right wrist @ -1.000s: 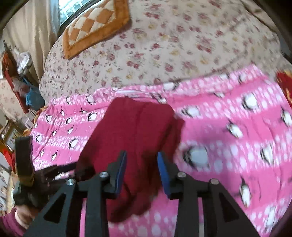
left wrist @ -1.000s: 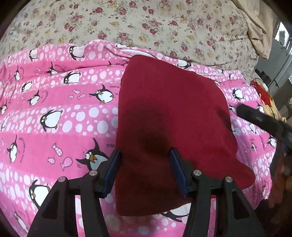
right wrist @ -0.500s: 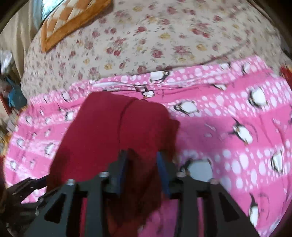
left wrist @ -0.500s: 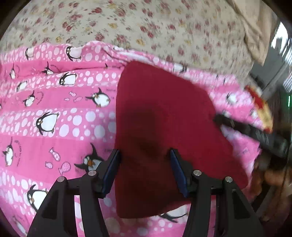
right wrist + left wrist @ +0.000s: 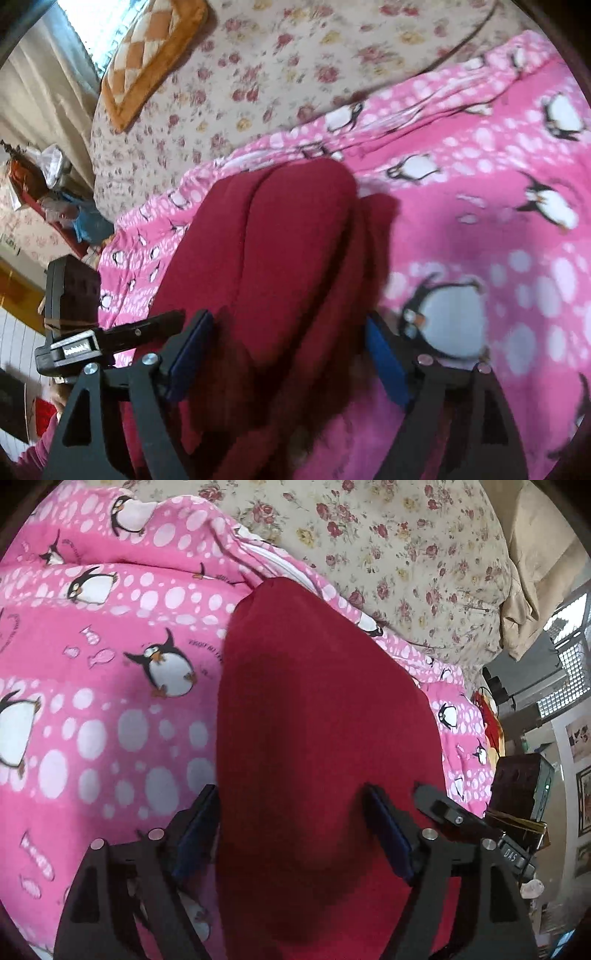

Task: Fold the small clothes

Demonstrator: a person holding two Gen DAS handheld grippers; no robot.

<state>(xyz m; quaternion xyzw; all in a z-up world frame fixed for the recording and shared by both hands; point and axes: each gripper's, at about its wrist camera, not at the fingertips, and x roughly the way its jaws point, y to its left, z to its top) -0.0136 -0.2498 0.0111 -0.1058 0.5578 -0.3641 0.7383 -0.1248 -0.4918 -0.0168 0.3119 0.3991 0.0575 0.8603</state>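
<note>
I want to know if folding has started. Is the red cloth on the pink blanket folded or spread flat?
Folded. In the right wrist view the red cloth lies in overlapping layers, with a fold line along its length, on the pink blanket.

A dark red garment (image 5: 325,738) is lying on a pink penguin-print blanket (image 5: 92,701) spread over a bed. It is made of plain soft cloth with no print. In the left wrist view it is showing as one broad, smooth panel, narrowing to a rounded far end near the blanket's upper edge. In the right wrist view it (image 5: 288,258) is lying folded over, with a lengthwise crease and a second layer peeking out along its right side.
</note>
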